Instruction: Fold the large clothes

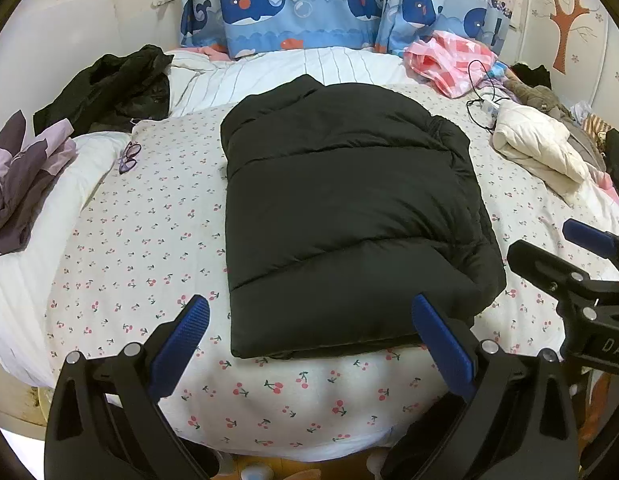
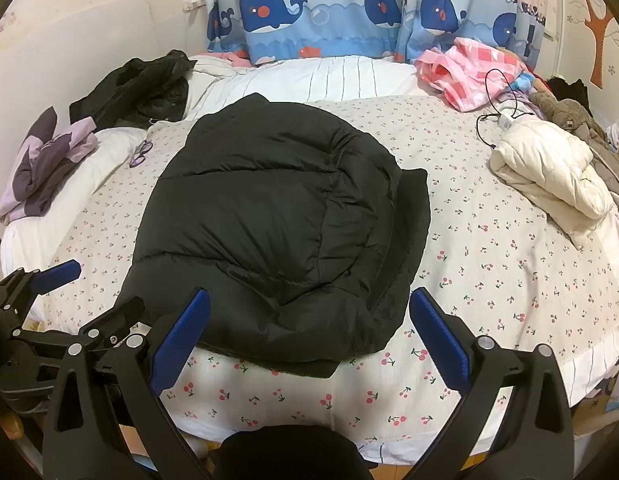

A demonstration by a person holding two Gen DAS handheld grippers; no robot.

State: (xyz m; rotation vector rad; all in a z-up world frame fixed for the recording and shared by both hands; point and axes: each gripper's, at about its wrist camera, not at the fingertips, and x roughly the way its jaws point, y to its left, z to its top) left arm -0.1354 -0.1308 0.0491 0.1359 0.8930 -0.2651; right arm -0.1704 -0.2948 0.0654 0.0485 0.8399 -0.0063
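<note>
Blue-padded left gripper [image 1: 309, 334]: you hold it wide and empty at bottom centre, ready for the hem.
Right gripper [image 2: 309, 332]: likewise wide, holding nothing.
Black puffer jacket [image 1: 341, 208]: mid-frame on the cherry-print sheet [image 1: 149, 240], folded into a compact slab.
White jacket [image 2: 549, 172]: right edge, likely awaiting its turn.

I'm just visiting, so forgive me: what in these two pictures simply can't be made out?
- Black puffer jacket: its sleeves and front are hidden in both views, tucked under its own folds.
- Glasses: too small in both views to make out details.
- Right tongs: open; the left wrist view's right edge cuts them off.
- Left tongs: open; the right wrist view's left edge cuts them off.
</note>
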